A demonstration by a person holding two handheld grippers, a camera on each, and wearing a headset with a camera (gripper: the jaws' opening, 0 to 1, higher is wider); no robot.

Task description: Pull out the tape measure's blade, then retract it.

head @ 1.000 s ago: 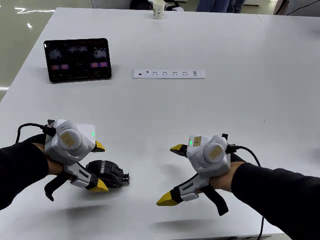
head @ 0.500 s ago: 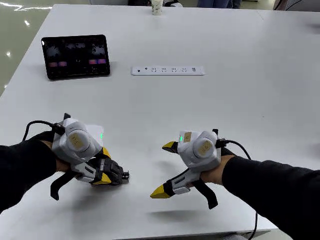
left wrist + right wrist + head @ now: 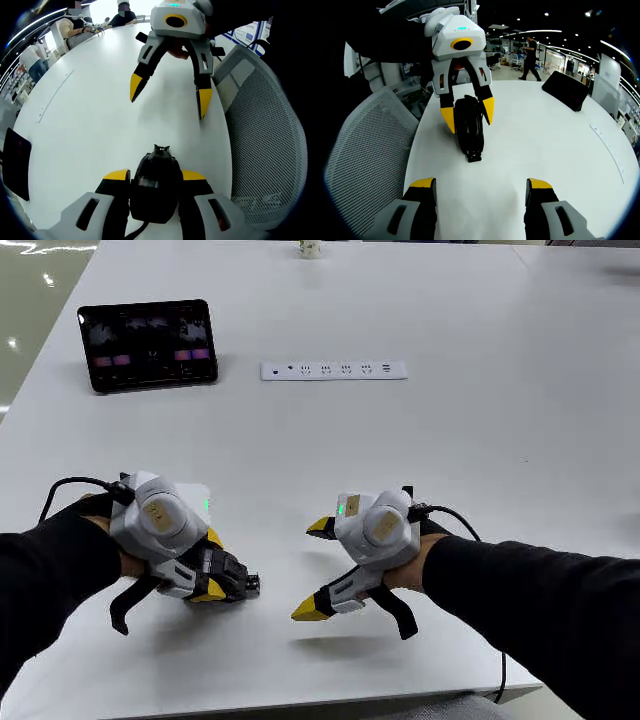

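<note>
A black tape measure [image 3: 225,575] sits on the white table [image 3: 420,450] near its front edge. My left gripper [image 3: 210,568] is shut on its case, a yellow-tipped finger on each side; in the left gripper view the tape measure [image 3: 156,185] fills the gap between my jaws, its blade tab pointing away. My right gripper [image 3: 314,568] hangs open a short way to the right, with nothing between its fingers. In the right gripper view the tape measure [image 3: 468,126] stands ahead with its tab toward me, held by the left gripper [image 3: 467,111]. The blade is inside the case.
A dark tablet [image 3: 148,343] stands at the back left and a white power strip [image 3: 334,370] lies at the middle back. A paper cup [image 3: 311,248] is at the far edge. A grey mesh chair [image 3: 270,140] sits beside the table's front edge.
My left gripper has closed on the tape measure's case. My right gripper has drifted left toward it and stays open.
</note>
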